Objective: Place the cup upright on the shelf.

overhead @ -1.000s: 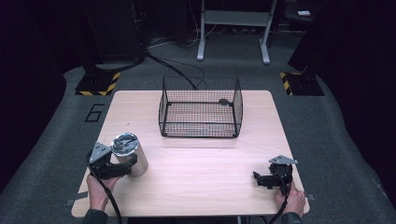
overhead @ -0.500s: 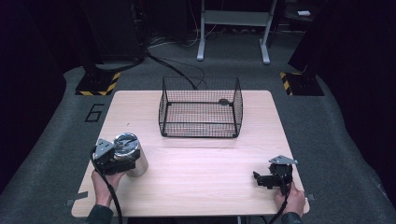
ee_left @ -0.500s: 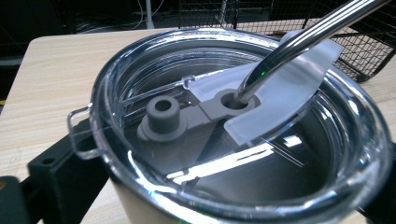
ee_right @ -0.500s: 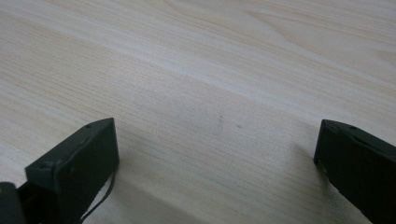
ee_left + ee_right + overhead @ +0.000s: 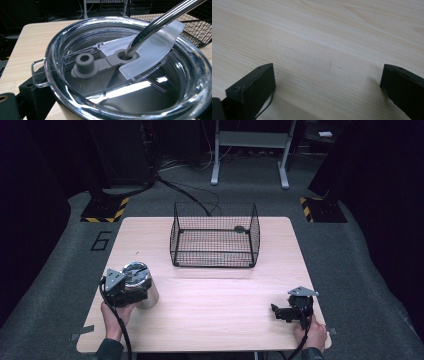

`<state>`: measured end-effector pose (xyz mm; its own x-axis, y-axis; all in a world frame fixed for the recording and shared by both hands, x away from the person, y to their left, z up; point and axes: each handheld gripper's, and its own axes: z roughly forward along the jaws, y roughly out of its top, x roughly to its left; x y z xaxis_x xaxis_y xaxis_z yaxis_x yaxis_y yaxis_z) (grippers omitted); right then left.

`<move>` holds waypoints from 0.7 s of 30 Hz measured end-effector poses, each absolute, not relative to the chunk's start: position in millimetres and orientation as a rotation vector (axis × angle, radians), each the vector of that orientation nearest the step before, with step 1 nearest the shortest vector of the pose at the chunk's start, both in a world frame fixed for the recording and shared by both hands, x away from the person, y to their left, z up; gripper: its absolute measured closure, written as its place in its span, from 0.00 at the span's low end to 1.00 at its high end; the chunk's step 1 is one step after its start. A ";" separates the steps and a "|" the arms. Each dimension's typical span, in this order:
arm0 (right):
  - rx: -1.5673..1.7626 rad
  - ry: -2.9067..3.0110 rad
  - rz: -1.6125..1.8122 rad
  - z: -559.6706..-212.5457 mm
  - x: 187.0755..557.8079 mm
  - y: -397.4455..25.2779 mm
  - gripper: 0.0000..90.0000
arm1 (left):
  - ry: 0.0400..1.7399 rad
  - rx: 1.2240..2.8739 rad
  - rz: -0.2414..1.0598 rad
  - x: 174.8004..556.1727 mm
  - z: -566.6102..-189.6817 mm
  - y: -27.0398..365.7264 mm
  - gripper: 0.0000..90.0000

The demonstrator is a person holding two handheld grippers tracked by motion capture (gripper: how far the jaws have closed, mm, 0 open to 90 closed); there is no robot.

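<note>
— Fingers of the left gripper sit either side of the steel tumbler, which stands near the table's left front corner; one black finger lies against its wall below the rim. Whether they are pinching the tumbler yet, I can't tell. The right gripper rests apart at the right front, its fingers spread wide over bare wood.

— How will the tumbler handle?

— Stiff and probably hefty for its size, with a smooth metal wall that may slip. The clear lid and metal straw look like the weak parts; I'd grip the body under the rim, not the lid's tab or straw.

— What's unclear?

— Any contents are hidden under the lid's glare. The far finger is cut off, and the tumbler's lower body is lost behind the gripper from above. Something small and dark in the wire basket is unreadable.
</note>
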<state>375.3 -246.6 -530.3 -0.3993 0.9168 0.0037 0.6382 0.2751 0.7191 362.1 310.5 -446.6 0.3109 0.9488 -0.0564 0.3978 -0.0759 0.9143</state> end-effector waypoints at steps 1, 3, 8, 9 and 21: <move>1.403 2.137 0.910 -530.3 375.3 -246.6 0.00 | 1.237 1.656 0.747 361.8 -446.3 310.7 0.03; 1.402 2.137 0.910 -530.4 375.4 -246.6 0.00 | 1.231 1.657 0.747 362.3 -446.3 311.1 0.04; 1.406 2.137 0.910 -530.3 375.2 -246.4 0.00 | 1.216 1.673 0.738 362.4 -444.9 312.6 0.04; 1.402 2.137 0.910 -530.3 375.4 -246.6 0.00 | 1.214 1.668 0.735 362.2 -444.7 312.9 0.04; 1.402 2.137 0.910 -530.3 375.4 -246.6 0.00 | 1.184 1.664 0.731 359.7 -430.8 315.3 0.04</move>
<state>375.4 -246.6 -530.3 -0.3991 0.9169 0.0035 0.6381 0.2750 0.7192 359.7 315.3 -430.8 0.3565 0.9331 -0.0470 0.3763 -0.0974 0.9214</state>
